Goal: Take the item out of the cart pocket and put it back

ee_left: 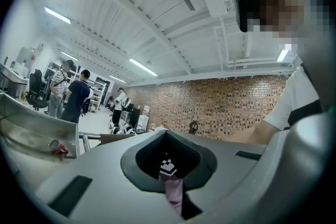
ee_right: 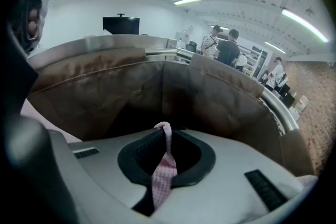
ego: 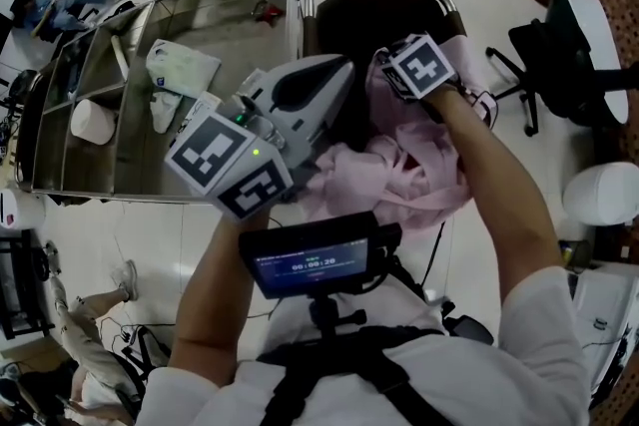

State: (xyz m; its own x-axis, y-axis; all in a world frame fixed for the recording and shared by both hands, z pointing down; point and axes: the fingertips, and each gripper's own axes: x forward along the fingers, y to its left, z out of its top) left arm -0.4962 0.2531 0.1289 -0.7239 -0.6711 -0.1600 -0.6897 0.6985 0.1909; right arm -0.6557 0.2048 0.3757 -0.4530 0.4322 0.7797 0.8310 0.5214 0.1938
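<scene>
Two tools: both mine, both pinched on the same pink cloth (ego: 424,170).
Left tool (ee_left: 173,189): jaws fully together on a fold of it.
Right tool (ee_right: 164,165): jaws nearly together on a thin strip, tilted down into the cart pocket (ego: 344,15).
Pink cloth: bunched over the pocket's mouth; how much sits inside I cannot tell.
Cart pocket: brown, at the end of the steel cart (ego: 215,0).
Cart compartments: a white bag (ego: 183,67), a white roll (ego: 94,121), a small red thing (ego: 268,12).
</scene>
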